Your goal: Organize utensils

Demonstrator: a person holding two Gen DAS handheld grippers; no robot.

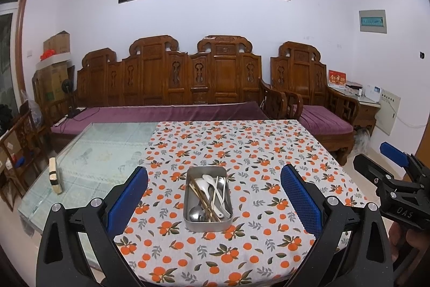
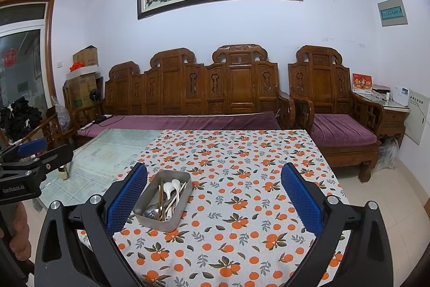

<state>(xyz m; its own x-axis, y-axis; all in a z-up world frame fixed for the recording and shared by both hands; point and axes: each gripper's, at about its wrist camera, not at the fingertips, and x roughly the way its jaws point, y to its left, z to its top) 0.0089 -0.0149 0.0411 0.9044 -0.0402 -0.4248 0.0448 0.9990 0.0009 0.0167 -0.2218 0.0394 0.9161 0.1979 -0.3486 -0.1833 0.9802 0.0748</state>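
Observation:
A rectangular metal tray (image 1: 188,217) stands on the orange-print tablecloth (image 1: 242,152). It holds white plastic spoons (image 1: 204,184), metal spoons (image 1: 195,213) and wooden chopsticks (image 1: 200,195), all mixed together. My left gripper (image 1: 213,195) is open, its blue pads well apart on either side of the tray and above it. My right gripper (image 2: 213,195) is open too, with the same tray (image 2: 172,223) near its left pad (image 2: 126,199). Neither gripper holds anything. In each wrist view the other gripper shows at the frame's edge, the right gripper (image 1: 397,174) in the left wrist view.
The cloth covers the right part of a glass-topped table (image 1: 102,152). A small beige block (image 1: 55,175) stands near the glass top's left edge. A carved wooden sofa (image 1: 172,88) and armchair (image 1: 317,98) with purple cushions stand behind the table. Tiled floor lies to the right.

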